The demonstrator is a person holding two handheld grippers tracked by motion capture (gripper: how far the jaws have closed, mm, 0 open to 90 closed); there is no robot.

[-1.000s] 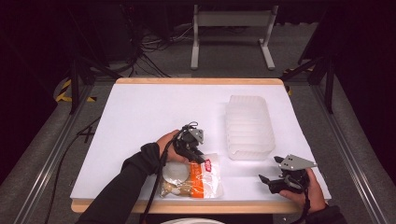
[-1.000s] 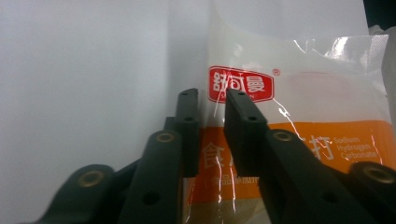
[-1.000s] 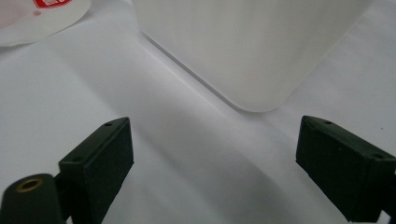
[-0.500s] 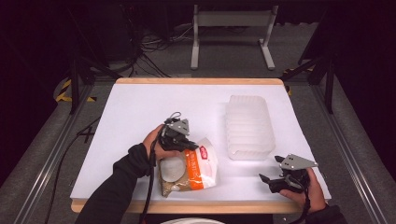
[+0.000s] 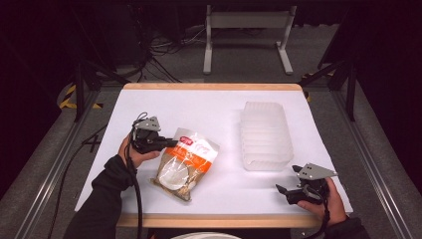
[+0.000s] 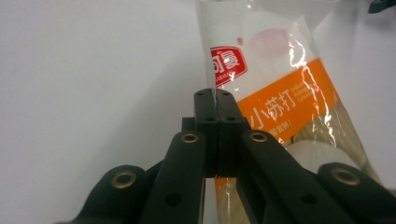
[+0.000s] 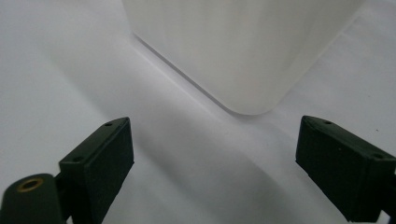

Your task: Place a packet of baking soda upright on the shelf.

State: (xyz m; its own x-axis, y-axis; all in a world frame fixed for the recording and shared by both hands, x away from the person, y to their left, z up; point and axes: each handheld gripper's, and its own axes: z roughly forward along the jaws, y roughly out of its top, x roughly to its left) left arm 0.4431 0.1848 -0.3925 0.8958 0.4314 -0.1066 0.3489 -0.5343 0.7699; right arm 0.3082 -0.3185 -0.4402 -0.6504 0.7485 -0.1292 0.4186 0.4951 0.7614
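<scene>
Orange-banded snack bag (image 5: pixel 185 162) pinched at its top edge by left gripper (image 5: pixel 166 143), tilted over white table (image 5: pixel 209 107). Right gripper (image 5: pixel 284 191) spread wide, near ribbed translucent plastic container (image 5: pixel 265 134).

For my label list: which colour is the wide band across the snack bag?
Orange, with white characters; the snack bag shows it best in the left gripper view.

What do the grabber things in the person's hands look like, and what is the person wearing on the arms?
Each hand holds a black two-jaw tool. The left gripper has flat, blocky black pads, black links with brass-coloured rivets, a grey three-cornered plate on top, and a black cable trailing along the dark long sleeve. The right gripper looks the same, with its own grey plate and another dark sleeve behind it.
</scene>
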